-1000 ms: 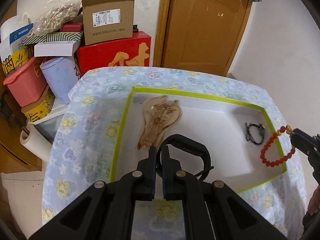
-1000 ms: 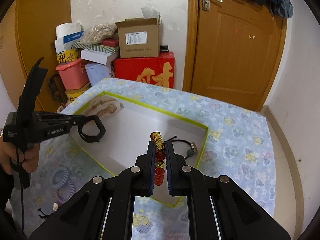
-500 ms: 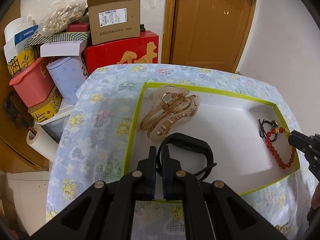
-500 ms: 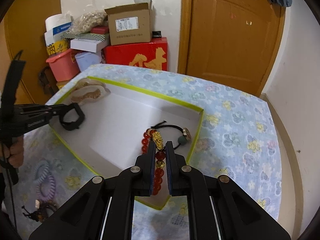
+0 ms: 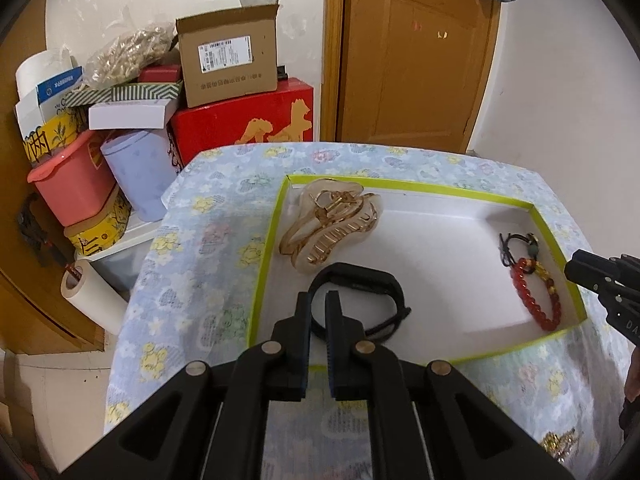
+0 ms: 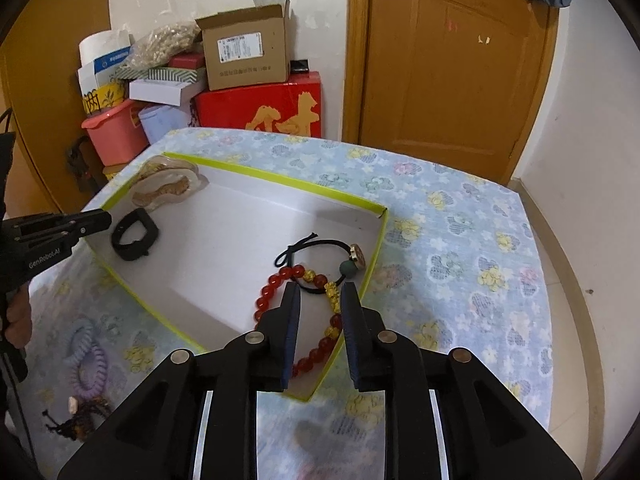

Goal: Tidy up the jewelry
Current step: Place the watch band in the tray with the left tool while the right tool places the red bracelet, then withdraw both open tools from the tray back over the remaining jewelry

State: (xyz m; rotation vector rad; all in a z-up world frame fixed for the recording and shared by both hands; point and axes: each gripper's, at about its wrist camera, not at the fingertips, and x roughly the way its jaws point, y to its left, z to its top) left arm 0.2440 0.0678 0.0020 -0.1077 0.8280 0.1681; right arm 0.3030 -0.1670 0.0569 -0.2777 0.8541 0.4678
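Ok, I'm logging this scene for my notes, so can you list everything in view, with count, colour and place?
Tray: one, white with a lime rim, on the flowered tablecloth.
Hair claw: one, clear amber, tray's far left corner.
Wristband: one, black, tray's near left, by the left fingers.
Bead bracelet: one, red and gold, tray's right end.
Cord bracelet: one, black, beside the beads.
Coil hair ties: purple, on the cloth outside the tray.
Boxes: several, stacked by the wall.
Door: one, brown, behind.
Left gripper: black, slightly open.
Right gripper: black, open above the beads.
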